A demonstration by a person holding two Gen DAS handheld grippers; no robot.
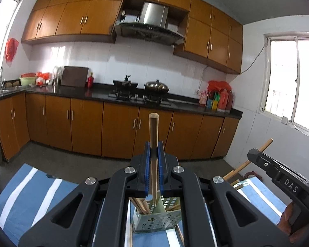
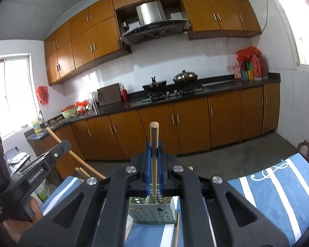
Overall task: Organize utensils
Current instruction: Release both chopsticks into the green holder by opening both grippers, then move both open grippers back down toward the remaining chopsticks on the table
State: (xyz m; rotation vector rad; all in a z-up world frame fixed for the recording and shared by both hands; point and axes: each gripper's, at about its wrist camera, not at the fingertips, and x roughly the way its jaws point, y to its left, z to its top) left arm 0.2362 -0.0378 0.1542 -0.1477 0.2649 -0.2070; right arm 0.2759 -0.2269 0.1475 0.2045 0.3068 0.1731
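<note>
My left gripper (image 1: 154,147) is shut on a wooden chopstick (image 1: 153,131) held upright, its lower tip inside the pale green perforated utensil holder (image 1: 157,222) below. My right gripper (image 2: 153,147) is shut on another wooden chopstick (image 2: 154,138), upright, its tip inside the same holder (image 2: 152,213). Several chopsticks stand in the holder (image 1: 141,204). The right gripper shows at the right of the left wrist view (image 1: 255,151); the left gripper shows at the left of the right wrist view (image 2: 61,144).
The holder stands on a blue and white striped cloth (image 1: 26,189), also in the right wrist view (image 2: 274,191). Loose chopsticks lie on the cloth beside the holder (image 2: 176,234). Brown kitchen cabinets (image 1: 117,129) and a dark counter with a stove (image 1: 140,97) lie beyond.
</note>
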